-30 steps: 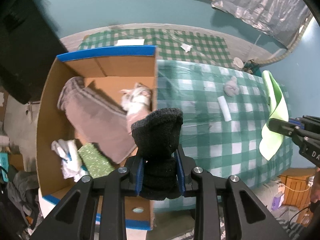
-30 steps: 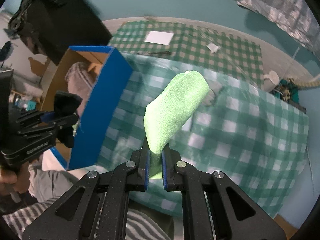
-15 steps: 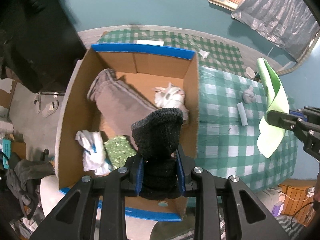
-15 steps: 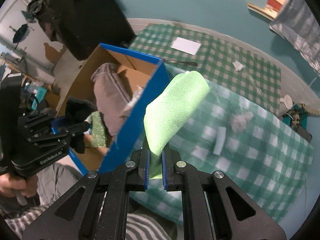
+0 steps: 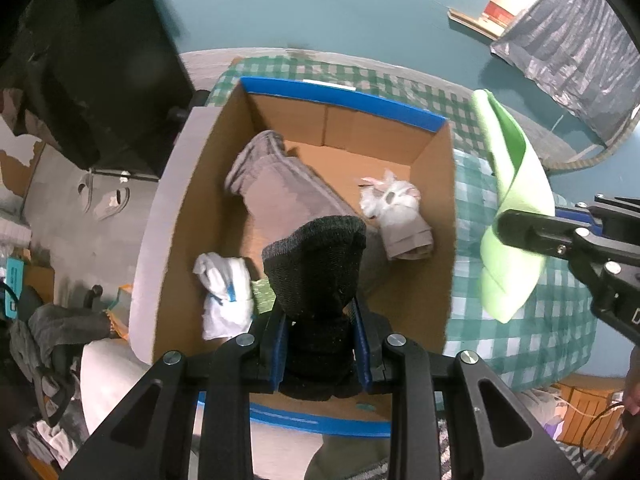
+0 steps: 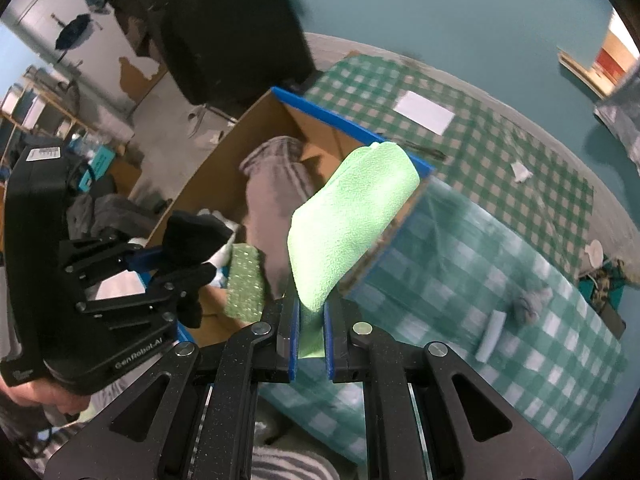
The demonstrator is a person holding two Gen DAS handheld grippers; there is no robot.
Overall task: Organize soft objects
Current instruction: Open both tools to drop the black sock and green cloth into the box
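Shifted left since last frame: left gripper (image 5: pixel 320 344) now over box (image 5: pixel 436 216), clamping black sock (image 5: pixel 316 264). Right gripper (image 6: pixel 311 332) pinching green cloth (image 6: pixel 352 216), held above box's right edge.

One box (image 5: pixel 192 216), two grippers (image 5: pixel 320 344) (image 6: pixel 311 340)

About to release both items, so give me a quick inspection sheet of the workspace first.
Surface: green checked tablecloth, wrinkled.
Job's things: cardboard box holds a grey towel, white cloth, sparkly green sponge and a small bundle.
Clutter: grey wad, white strip, white paper on the cloth.
Grippers: left tongs shut on black sock over the box; right tongs shut on green cloth.
Cables: nothing seen.
Surroundings: teal wall, black chair.
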